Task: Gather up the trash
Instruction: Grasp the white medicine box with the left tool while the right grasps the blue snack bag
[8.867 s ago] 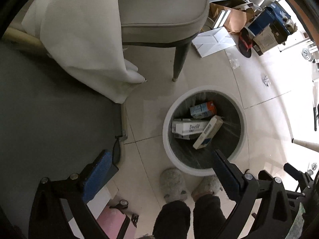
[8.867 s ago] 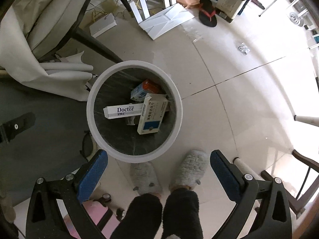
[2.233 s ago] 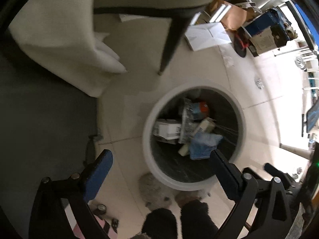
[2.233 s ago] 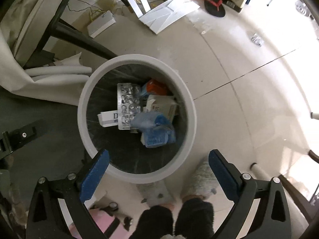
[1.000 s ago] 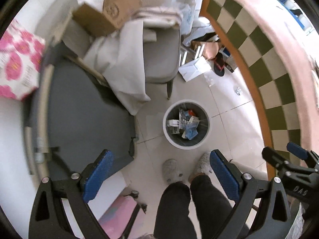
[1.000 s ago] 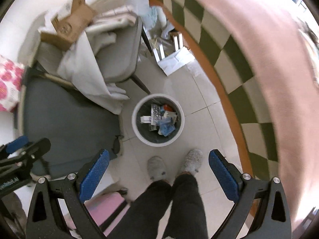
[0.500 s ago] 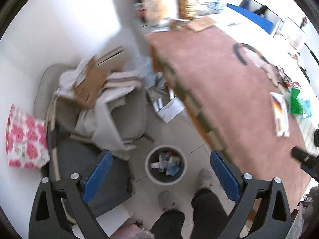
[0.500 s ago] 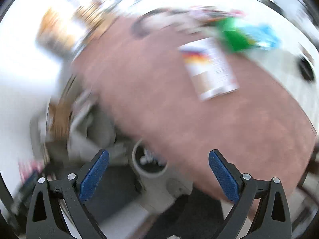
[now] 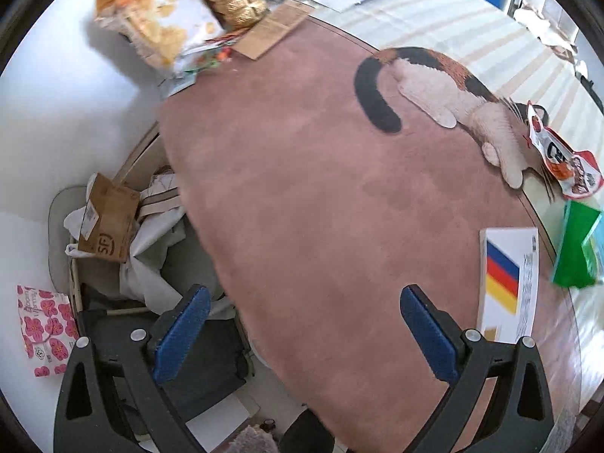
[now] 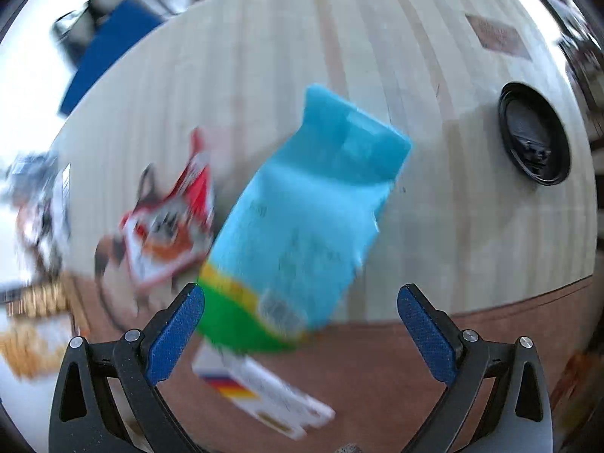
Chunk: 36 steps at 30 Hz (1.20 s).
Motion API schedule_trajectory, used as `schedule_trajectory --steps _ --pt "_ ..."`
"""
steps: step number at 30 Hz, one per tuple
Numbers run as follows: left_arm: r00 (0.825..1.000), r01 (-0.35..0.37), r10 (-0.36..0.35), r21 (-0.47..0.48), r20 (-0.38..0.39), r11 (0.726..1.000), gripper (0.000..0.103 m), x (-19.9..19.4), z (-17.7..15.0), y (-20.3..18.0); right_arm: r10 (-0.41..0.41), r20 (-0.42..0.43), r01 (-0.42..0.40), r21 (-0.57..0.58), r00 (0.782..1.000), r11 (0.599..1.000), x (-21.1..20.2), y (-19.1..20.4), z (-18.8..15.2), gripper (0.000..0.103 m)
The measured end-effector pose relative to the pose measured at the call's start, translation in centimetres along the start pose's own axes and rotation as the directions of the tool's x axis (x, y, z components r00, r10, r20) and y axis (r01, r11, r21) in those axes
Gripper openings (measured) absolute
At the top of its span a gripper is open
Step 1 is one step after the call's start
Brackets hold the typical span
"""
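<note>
My left gripper (image 9: 302, 328) is open and empty above the near edge of a table with a pink-brown mat (image 9: 321, 188). A white box with blue, red and yellow stripes (image 9: 507, 283) lies on the mat to its right, beside a green and blue packet (image 9: 575, 253) and a red snack wrapper (image 9: 562, 158). My right gripper (image 10: 300, 326) is open and empty, hovering over the blue and green packet (image 10: 302, 219). The red wrapper (image 10: 170, 222) lies left of it and the striped box (image 10: 260, 392) lies near the gripper. The right wrist view is blurred.
A cat picture (image 9: 434, 87) is printed on the mat. Bags of food and cardboard (image 9: 181, 19) crowd the table's far left corner. A chair piled with cloth and a box (image 9: 113, 226) stands beside the table. A black round lid (image 10: 534, 139) lies on the striped cloth at right.
Both grippers have risen from over the trash bin on the floor and swung up to the tabletop. The bin is out of view now. The right gripper now faces the blue and green packet.
</note>
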<state>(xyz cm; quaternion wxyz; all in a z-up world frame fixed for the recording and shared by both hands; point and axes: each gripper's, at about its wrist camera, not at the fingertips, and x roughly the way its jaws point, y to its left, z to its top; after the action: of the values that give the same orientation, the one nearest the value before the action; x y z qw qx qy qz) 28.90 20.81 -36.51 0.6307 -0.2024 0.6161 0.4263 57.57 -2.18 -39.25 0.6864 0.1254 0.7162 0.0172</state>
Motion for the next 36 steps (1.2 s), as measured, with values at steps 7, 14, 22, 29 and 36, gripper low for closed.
schedule_trajectory --steps 7,14,22,29,36 --pt "0.999 -0.009 0.010 0.031 -0.038 0.999 0.103 0.5 1.2 -2.8 -0.010 -0.068 0.009 -0.016 0.998 1.000 4.0 1.9 2.5 0.103" --pt "0.999 0.017 -0.012 0.104 -0.048 0.994 0.103 0.2 1.7 -5.5 -0.027 -0.084 0.002 -0.286 0.996 0.958 3.7 0.1 1.4 0.093" --pt "0.979 0.170 -0.144 0.178 -0.147 0.969 0.103 0.8 0.9 -10.2 -0.252 0.019 0.193 -0.698 0.968 0.689 2.0 -2.1 -2.5 0.093" --pt "0.917 0.314 -0.270 0.112 -0.292 0.943 0.103 2.9 0.3 -14.6 -0.240 -0.025 0.173 -0.619 0.970 0.766 0.9 -5.5 -2.2 0.103" --pt "0.925 0.292 -0.253 0.106 -0.282 0.950 0.077 4.0 0.1 -16.1 -0.116 -0.025 0.093 -0.448 0.993 0.889 -1.2 -8.0 -1.3 0.103"
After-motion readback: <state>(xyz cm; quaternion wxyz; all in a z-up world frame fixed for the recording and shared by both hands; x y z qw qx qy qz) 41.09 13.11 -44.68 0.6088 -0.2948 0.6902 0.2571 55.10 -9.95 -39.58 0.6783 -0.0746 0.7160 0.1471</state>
